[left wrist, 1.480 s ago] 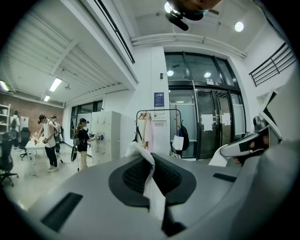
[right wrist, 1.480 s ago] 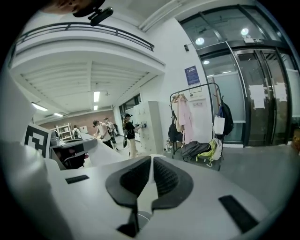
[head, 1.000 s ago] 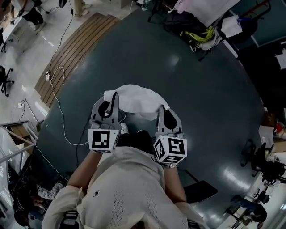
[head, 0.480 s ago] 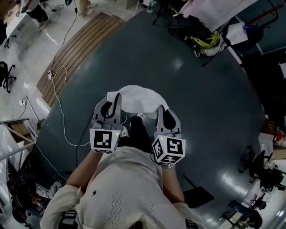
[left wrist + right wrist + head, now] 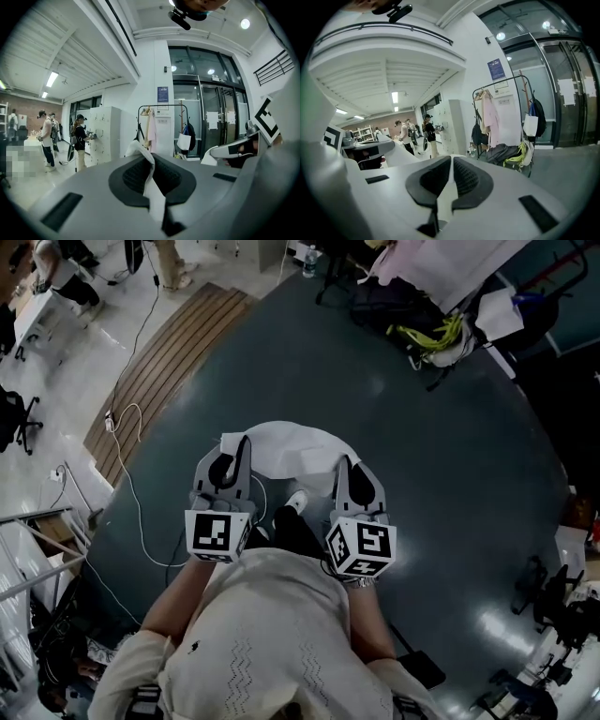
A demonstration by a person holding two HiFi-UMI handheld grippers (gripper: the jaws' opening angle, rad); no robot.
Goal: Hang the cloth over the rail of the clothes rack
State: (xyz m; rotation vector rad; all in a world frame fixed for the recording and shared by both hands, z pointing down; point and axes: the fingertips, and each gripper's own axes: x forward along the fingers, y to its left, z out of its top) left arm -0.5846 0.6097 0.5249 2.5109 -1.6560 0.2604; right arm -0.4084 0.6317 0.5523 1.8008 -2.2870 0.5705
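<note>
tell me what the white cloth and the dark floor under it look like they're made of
Cloth: thin, soft fabric, possibly cotton or a blend. It is matte white and it sags and creases.
Floor: a hard, smooth coating, maybe epoxy or vinyl. It is dark grey-blue with a semi-gloss finish, and soft patches of reflected light show on it.

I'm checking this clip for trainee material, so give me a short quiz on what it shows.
1. Which grippers are shut on the white cloth?
2. Where does the clothes rack stand? A. Some way ahead of the grippers, by the white wall. B. Directly under the cloth. C. Tipped over on the floor.
3. True or false: the cloth already hangs over the rack's rail.

Key
1. Both: the left gripper and the right gripper each pinch an edge of it.
2. A
3. False
</note>
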